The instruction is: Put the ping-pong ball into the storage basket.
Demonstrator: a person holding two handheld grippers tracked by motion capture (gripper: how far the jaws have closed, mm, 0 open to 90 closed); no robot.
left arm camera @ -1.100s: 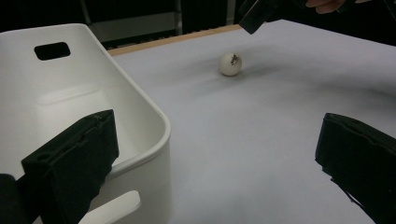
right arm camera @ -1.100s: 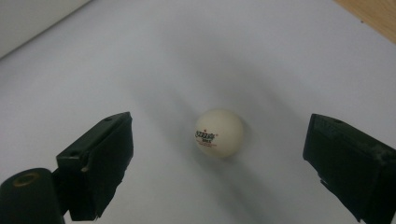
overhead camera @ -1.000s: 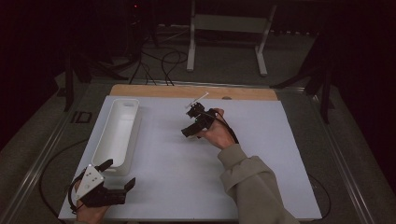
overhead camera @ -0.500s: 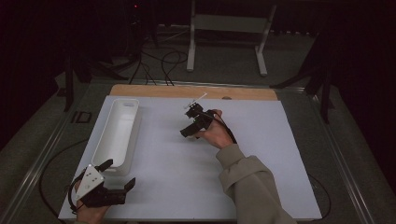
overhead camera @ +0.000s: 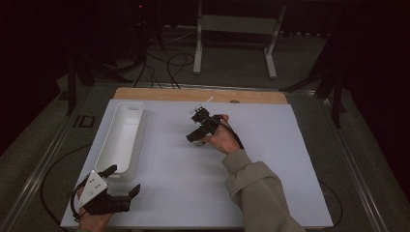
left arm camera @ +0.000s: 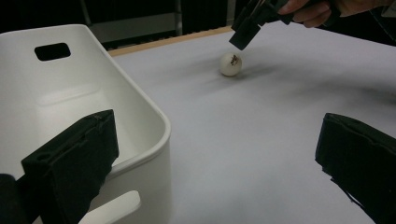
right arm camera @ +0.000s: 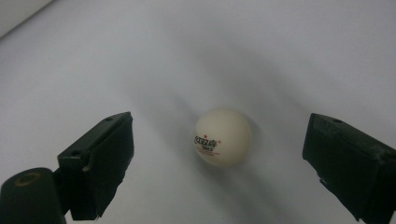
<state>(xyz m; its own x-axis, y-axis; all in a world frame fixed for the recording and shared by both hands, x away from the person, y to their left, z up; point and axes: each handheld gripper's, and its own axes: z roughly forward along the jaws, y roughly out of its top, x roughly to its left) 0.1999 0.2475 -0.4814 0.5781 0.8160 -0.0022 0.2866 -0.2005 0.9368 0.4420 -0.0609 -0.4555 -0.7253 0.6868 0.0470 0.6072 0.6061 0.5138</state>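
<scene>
We are hovering our right claw (right arm camera: 219, 163), jaws spread wide, over the small white printed ping-pong ball (right arm camera: 222, 137) lying mid-worktop (overhead camera: 290, 145). Our left claw (overhead camera: 123, 181), also spread, is sitting beside the long white plastic bin (overhead camera: 121, 137).

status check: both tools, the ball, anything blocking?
Right tool open, jaws either side of the white ball, not touching. Left tool open, idle by the white bin. Ball on the mat, nothing blocking.
</scene>
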